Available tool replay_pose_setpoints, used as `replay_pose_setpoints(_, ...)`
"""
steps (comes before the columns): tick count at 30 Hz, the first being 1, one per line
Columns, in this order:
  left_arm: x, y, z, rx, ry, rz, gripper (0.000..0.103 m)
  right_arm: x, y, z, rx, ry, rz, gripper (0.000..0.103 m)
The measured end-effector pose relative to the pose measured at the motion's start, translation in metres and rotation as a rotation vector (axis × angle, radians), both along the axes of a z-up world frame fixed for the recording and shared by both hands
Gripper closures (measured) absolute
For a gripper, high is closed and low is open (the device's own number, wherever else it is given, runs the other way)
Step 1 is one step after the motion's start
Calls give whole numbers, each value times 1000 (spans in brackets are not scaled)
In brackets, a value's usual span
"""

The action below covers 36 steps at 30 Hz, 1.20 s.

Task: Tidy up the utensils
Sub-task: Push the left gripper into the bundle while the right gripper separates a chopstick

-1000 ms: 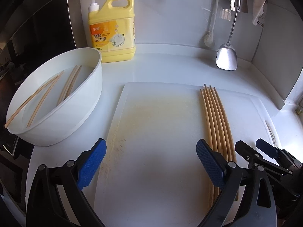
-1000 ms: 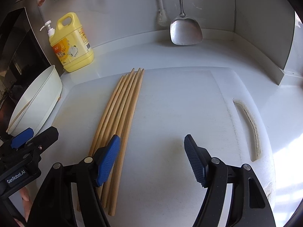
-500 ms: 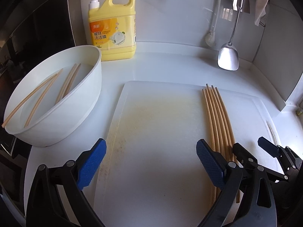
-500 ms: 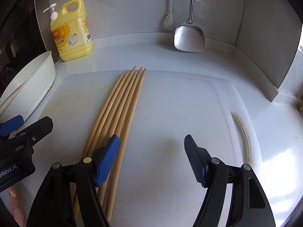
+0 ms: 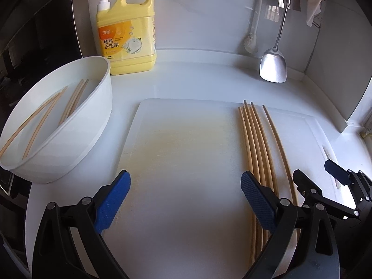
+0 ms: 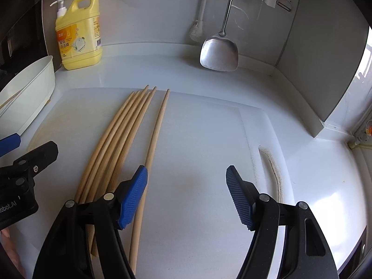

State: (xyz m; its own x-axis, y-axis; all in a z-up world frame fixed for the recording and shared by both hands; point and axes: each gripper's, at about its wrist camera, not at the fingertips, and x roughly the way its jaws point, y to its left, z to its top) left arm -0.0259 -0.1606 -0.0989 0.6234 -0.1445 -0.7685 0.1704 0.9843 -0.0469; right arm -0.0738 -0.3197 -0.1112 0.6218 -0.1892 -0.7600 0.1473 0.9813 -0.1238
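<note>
Several wooden chopsticks (image 5: 254, 144) lie side by side on the white cutting board (image 5: 181, 162). One chopstick (image 6: 154, 139) lies apart, a little right of the bundle (image 6: 118, 134). My right gripper (image 6: 187, 193) is open over the board, its left pad beside that single chopstick, nothing between the jaws. My left gripper (image 5: 184, 200) is open above the board's bare middle, its right finger over the bundle's near end. More chopsticks (image 5: 46, 114) rest in the white bowl (image 5: 93, 125) at the left.
A yellow dish-soap bottle (image 5: 127, 34) stands at the back left. A metal spatula (image 5: 274, 62) and a brush (image 5: 252, 39) hang against the back wall. A grey wall panel (image 6: 320, 58) closes the right side. The board's handle slot (image 6: 272, 165) is at its right edge.
One chopstick has separated from the bundle and now lies a little to its right. The right gripper has rolled and shifted slightly right. The left gripper barely moved.
</note>
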Motion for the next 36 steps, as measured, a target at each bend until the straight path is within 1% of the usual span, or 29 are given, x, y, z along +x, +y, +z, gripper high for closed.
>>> replay_pose_setpoints(3,2,-5,-2,1,3,-9,9,0,3,2,17,-13,23,36)
replay_pose_setpoints(7,4,-12,-7,10,12,-25,9,7,9,-8,15,10,36,36)
replay_pose_setpoints(8,4,-14,-7,11,13,-30,9,6,8,-7,13,-3,34,36)
replay_pose_setpoints(11,6,-18,-9,15,18,-46,9,4,0,-7,17,-5,10,36)
replay_pose_setpoints(16,6,-24,-13,23,30,-60,9,-1,-17,-8,68,-6,-22,36)
replay_pose_setpoints(22,8,-29,-20,37,48,-65,9,-4,-24,-9,103,-7,-34,36)
replay_pose_setpoints(28,4,-29,-22,47,35,-74,8,-4,-24,-9,104,-8,-32,36)
replay_pose_setpoints(34,10,-31,-24,42,55,-66,6,-2,-24,-9,108,-9,-34,36)
replay_pose_setpoints(36,13,-34,-27,58,64,-61,6,-1,-24,-9,107,-9,-30,36)
